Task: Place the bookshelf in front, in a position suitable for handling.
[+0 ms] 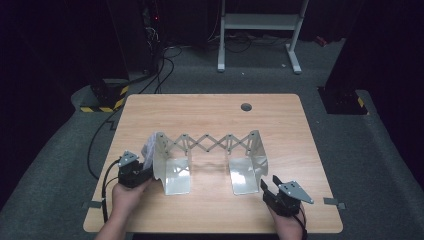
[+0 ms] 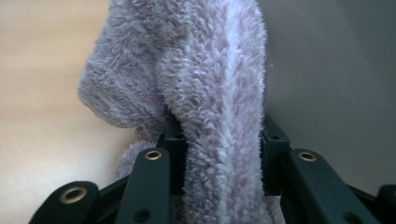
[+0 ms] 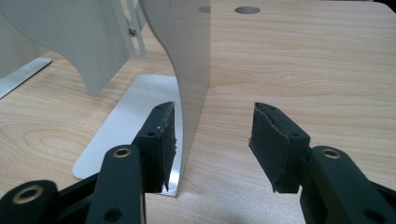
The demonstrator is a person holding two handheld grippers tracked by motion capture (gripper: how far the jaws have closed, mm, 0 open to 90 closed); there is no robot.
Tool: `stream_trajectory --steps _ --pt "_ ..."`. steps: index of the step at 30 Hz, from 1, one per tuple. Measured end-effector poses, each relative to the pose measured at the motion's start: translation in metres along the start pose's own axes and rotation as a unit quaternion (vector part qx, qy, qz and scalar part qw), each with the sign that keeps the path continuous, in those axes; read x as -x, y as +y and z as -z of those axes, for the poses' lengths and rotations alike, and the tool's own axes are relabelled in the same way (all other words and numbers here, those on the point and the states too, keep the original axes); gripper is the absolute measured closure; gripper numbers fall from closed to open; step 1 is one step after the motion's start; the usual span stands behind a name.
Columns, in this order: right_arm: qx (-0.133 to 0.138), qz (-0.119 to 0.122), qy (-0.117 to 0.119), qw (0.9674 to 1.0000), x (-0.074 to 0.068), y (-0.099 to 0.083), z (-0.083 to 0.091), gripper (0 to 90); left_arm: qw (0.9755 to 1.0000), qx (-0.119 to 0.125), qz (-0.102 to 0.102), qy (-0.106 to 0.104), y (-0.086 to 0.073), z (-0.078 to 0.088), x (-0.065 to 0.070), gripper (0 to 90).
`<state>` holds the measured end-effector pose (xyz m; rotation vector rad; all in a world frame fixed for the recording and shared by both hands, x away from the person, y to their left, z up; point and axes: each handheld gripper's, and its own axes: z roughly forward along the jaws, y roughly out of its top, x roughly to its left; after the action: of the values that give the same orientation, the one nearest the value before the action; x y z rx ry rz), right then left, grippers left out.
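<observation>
A fluffy pale lilac sock (image 2: pixel 215 93) stands up between the jaws of my left gripper (image 2: pixel 223 149), whose pads press on it from both sides. In the high view the sock (image 1: pixel 149 147) lies against the outer side of the left end plate (image 1: pixel 161 150) of a grey metal folding rack (image 1: pixel 207 142), with my left gripper (image 1: pixel 142 172) at the table's left. My right gripper (image 1: pixel 270 182) is at the front right, open. Its jaws straddle the near edge of the rack's right upright plate (image 3: pixel 187 70); the left pad (image 3: pixel 164 140) is close beside it and the right pad stands well apart.
The rack's two flat base plates (image 1: pixel 177 177) lie on the wooden table (image 1: pixel 210 110), which has a cable hole (image 1: pixel 246 107) at the back. Beyond the table are cables and a white metal stand (image 1: pixel 260 22) on the dark floor.
</observation>
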<state>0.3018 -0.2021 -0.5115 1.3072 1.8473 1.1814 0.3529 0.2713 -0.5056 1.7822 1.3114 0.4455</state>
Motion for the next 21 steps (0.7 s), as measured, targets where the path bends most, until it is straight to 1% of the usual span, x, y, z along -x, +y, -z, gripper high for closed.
stream_trajectory --steps 1,2,4,6,7,8,10,12,14,15,16,17,18,19,21 --pt "0.0 0.001 0.001 1.0 -0.001 0.0 0.0 50.0 0.9999 -0.014 -0.005 0.003 -0.005 -0.004 0.0 64.5" --pt "-0.001 0.001 0.002 1.0 -0.001 0.0 -0.001 50.0 0.9995 -0.025 -0.015 0.01 -0.01 -0.007 0.0 64.5" --pt "0.0 0.002 0.003 1.0 -0.001 0.0 -0.001 50.0 0.9992 -0.029 -0.025 0.014 -0.013 -0.008 0.0 64.8" --pt "-0.001 0.003 0.003 1.0 -0.002 0.0 0.0 50.0 0.9994 -0.022 -0.022 0.012 -0.009 -0.004 -0.001 64.9" --pt "0.0 0.003 0.003 1.0 -0.002 0.0 0.0 49.9 0.9997 -0.013 -0.02 0.011 -0.005 0.0 -0.001 64.9" --pt "0.0 0.001 0.003 1.0 -0.002 0.0 0.0 50.0 0.9998 0.002 -0.017 0.009 0.0 0.006 0.0 64.9" --pt "-0.001 0.001 0.003 1.0 -0.002 0.0 0.0 50.0 0.9992 0.034 -0.022 0.005 0.013 0.021 0.005 64.9" --pt "-0.001 0.002 0.004 1.0 -0.002 0.0 0.0 50.0 0.997 0.071 -0.031 0.002 0.028 0.04 0.01 64.9" --pt "0.0 0.001 0.004 1.0 -0.002 0.0 0.0 50.0 0.9936 0.106 -0.04 0.002 0.042 0.058 0.015 64.9" --pt "0.0 0.002 0.004 1.0 -0.002 0.0 0.0 50.0 0.9919 0.119 -0.045 0.002 0.048 0.065 0.016 64.9" --pt "0.0 0.002 0.004 1.0 -0.002 0.0 0.0 50.0 0.9908 0.127 -0.047 0.001 0.052 0.07 0.017 64.9" --pt "0.0 0.002 0.004 1.0 -0.002 0.0 0.0 50.0 0.9905 0.129 -0.048 -0.001 0.054 0.072 0.017 64.9" --pt "0.001 0.003 0.005 1.0 -0.002 0.0 0.0 50.0 0.9907 0.126 -0.051 0.002 0.055 0.071 0.016 64.8" --pt "0.0 0.004 0.005 1.0 -0.003 0.0 0.0 50.0 0.9916 0.12 -0.048 0.004 0.054 0.067 0.014 64.9" --pt "0.0 0.004 0.006 1.0 -0.003 0.0 -0.001 50.0 0.9945 0.098 -0.036 0.0 0.047 0.054 0.008 64.9"
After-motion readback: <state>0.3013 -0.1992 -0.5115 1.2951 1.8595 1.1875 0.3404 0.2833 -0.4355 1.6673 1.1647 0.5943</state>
